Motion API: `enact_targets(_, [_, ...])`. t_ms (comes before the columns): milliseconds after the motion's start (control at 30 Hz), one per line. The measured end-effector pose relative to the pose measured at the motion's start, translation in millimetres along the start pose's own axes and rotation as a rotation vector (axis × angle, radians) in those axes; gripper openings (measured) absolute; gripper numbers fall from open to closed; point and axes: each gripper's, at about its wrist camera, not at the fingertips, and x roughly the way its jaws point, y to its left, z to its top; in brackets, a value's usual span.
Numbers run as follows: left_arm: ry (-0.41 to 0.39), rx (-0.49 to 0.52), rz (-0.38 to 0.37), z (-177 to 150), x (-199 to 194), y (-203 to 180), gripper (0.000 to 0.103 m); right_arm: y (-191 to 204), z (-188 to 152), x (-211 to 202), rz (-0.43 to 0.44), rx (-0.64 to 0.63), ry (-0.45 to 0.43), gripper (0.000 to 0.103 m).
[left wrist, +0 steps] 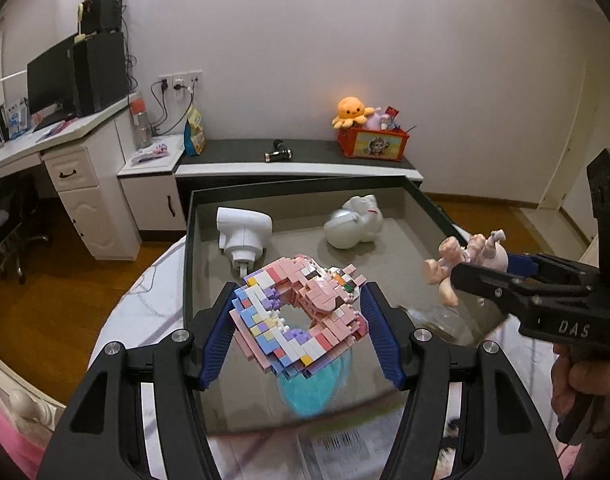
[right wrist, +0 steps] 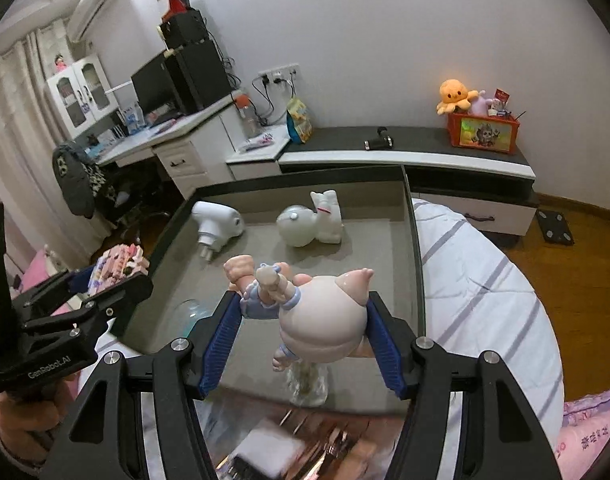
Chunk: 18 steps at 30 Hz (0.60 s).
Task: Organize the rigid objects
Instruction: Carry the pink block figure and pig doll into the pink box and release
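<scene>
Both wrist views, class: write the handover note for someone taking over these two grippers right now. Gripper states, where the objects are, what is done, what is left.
Left gripper: shut on the pink brick model, held above the tray's near-left part.
Right gripper: shut on the pink doll figure, held over the tray's near side.
Dark tray: already holds the white plug adapter at back left and the white ceramic figure at back centre.
A clear glass item sits below the doll; I cannot tell what it is.
Left: set down both held pieces in open tray space, apart from the others.
</scene>
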Motion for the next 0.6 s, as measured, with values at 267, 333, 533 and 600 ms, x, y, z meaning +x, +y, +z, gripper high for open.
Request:
enact_targets(267, [0.053,-0.005,0.013,6,39,6,0.063,-10,9,35,-0.024,0.022,0.053,0.063])
enact_targets(333, [0.062,-0.004,0.017,7,45,7,0.063,-12,9,40,-0.028,0.028,0.064,0.063])
enact_targets(533, [0.092,0.005,0.051,8,56,6,0.07,-15,9,44,-0.042,0.037,0.079,0.065])
enact_targets(600, [0.086,0.003,0.061,8,54,8,0.087,-16,10,41,-0.043,0.041,0.075,0.074])
